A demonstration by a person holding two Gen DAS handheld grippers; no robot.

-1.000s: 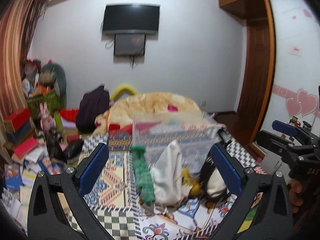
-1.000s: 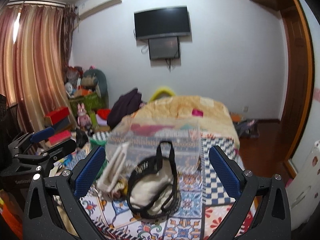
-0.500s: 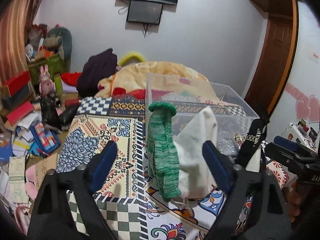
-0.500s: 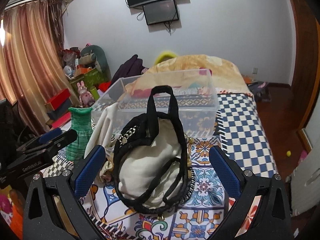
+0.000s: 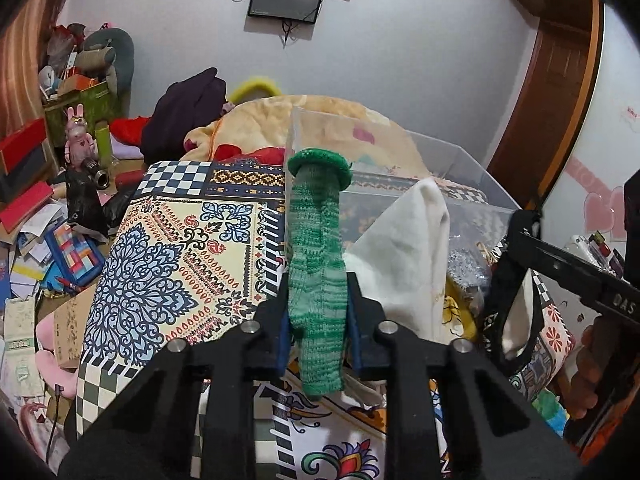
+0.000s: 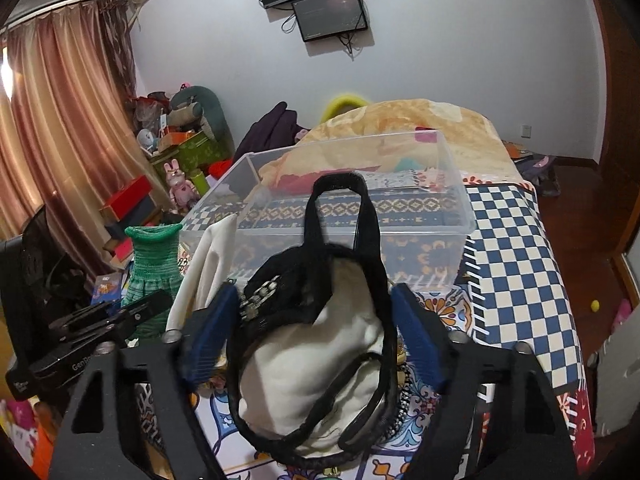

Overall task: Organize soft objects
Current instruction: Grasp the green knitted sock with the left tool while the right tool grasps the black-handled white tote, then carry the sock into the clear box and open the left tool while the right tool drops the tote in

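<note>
Landmark: clear rectangular plastic storage box (image 6: 352, 208), open-topped, on the patterned bedspread (image 5: 168, 240).
Left gripper (image 5: 318, 320): clenched on the green knitted sock-like tube (image 5: 318, 276), held low on its body; the rolled cuff stands upright against the box's near corner.
Right gripper (image 6: 316, 336): pads on either side of the black-handled white cloth bag (image 6: 316, 364), just in front of the box; contact looks light and I cannot tell whether it grips.
White cloth (image 5: 408, 256): leaning on the box's front wall, between tube and bag.
Risk, tube: the limp upper length may flop and catch the box rim, judged from the low grip.
Risk, bag: handles or chain trim may snag the rim or slip from a shallow pinch.
Pose: both grippers point forward toward the box, side by side, left one level with the box's left corner.
</note>
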